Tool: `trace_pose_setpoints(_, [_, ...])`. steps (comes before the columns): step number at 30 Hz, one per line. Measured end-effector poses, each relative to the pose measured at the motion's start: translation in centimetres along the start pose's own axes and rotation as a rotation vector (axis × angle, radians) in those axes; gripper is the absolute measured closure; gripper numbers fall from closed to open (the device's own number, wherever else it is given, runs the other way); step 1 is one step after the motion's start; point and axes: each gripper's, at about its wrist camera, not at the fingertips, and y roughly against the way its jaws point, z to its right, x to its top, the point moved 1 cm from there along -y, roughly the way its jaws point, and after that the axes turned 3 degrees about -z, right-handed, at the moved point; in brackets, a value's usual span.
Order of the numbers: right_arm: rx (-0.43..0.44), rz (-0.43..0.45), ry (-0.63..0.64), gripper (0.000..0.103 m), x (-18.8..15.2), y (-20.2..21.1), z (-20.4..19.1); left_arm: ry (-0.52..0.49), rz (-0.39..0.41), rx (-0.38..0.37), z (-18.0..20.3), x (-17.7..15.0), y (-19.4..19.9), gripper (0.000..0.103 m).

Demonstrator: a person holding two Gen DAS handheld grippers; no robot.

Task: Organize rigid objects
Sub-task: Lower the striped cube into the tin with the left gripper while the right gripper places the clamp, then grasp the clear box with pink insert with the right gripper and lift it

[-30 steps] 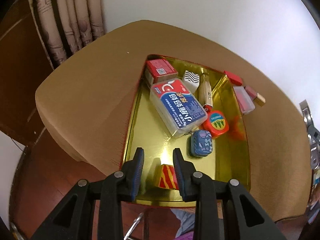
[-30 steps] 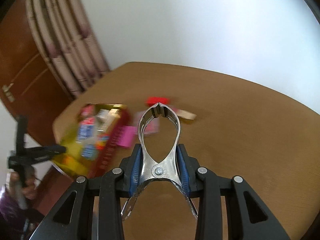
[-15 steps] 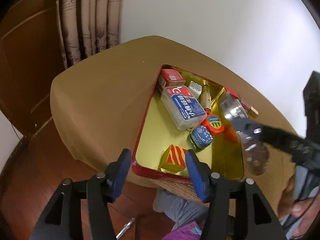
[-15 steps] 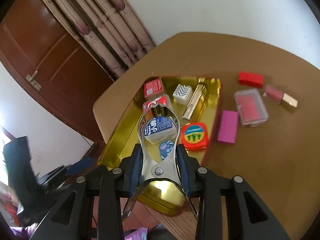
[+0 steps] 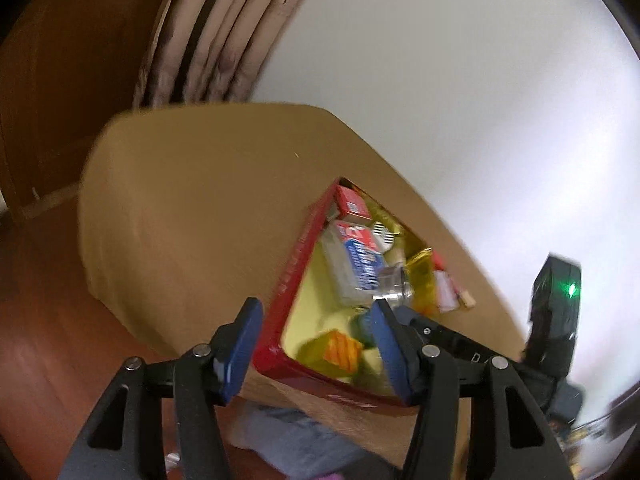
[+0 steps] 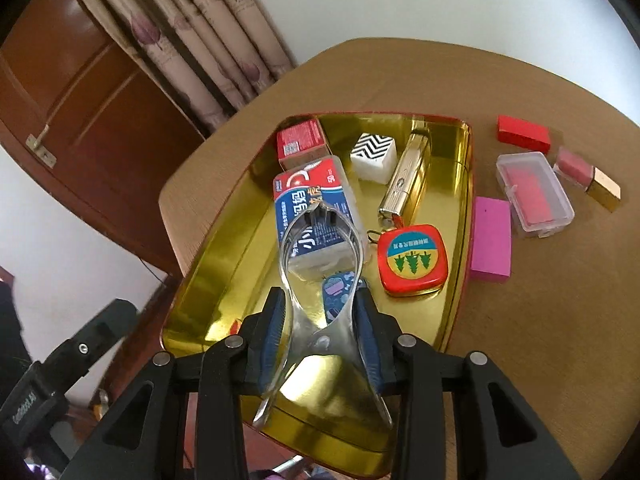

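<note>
R gripper clamps the steel clip over the gold tray, L gripper hangs empty w/ jaws apart at its near rim; letting go early could bounce the clip out.

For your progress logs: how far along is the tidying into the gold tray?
Done: several items lie in the gold tray. In hand: the right gripper holds a metal clip above it. Left: red box, clear case, lipstick, pink block on the table.
</note>
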Motion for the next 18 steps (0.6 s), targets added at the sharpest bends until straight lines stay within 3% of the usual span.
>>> trace_pose_setpoints(1, [0.017, 0.028, -0.014, 0.068, 0.0, 0.9, 0.4, 0.025, -0.01, -0.02, -0.3, 0.0, -0.1, 0.046])
trace_pose_setpoints(3, [0.03, 0.092, -0.054, 0.056, -0.2, 3.0, 2.0, 0.039, -0.04, -0.028, -0.5, -0.1, -0.5, 0.046])
trace_pose_setpoints(6, [-0.026, 0.17, -0.144, 0.049, -1.4, 6.1, 6.7, -0.086, -0.042, 0.048, 1.3, -0.5, -0.5, 0.046])
trace_pose_setpoints(10, [-0.186, 0.182, -0.237, 0.047, -4.3, 8.6, 13.6, -0.229, -0.017, 0.103, 3.9, -1.6, -0.2, 0.046])
trace_pose_setpoints(15, [-0.481, 0.154, -0.176, 0.046, -8.0, 11.0, 19.4, -0.478, -0.054, 0.149, 8.5, -4.0, -0.8, 0.046])
trace_pose_setpoints(18, [-0.547, 0.153, -0.194, 0.041, -9.4, 12.5, 22.4, -0.596, -0.111, 0.149, 11.3, -5.7, -1.6, 0.046])
